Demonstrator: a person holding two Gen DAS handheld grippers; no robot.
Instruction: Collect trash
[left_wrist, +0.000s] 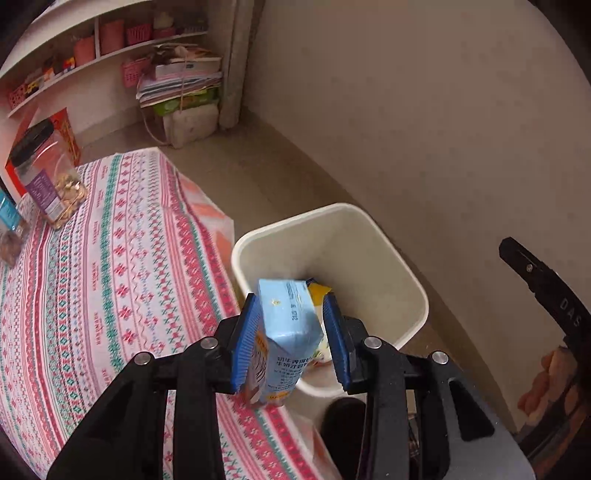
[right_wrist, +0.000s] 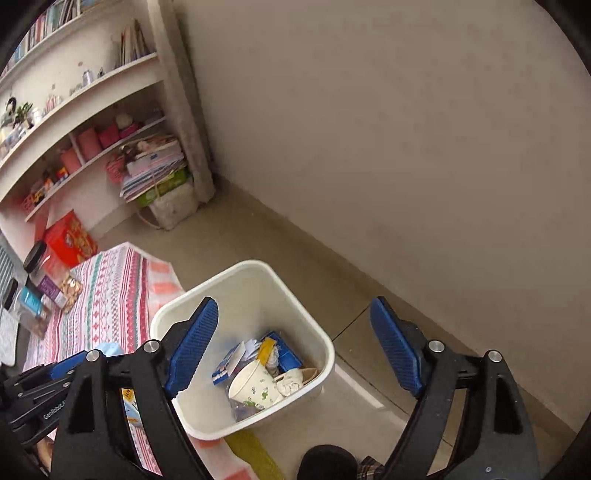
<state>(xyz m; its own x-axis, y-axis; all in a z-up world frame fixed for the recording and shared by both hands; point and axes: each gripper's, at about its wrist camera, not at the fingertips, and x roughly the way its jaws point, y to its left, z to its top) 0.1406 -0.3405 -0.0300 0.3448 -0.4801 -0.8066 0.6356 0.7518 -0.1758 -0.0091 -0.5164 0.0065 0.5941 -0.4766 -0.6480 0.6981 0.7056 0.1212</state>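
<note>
My left gripper (left_wrist: 291, 332) is clenched on a blue carton (left_wrist: 286, 325), held just over the near rim of the white bin (left_wrist: 369, 221). Right gripper (right_wrist: 291, 343) is released, empty, above the bin w/ trash inside. Next: unclench left so the carton drops in, I reckon.

Left gripper (left_wrist: 291, 332) holds blue carton (left_wrist: 286, 325) over bin (left_wrist: 369, 236)
</note>
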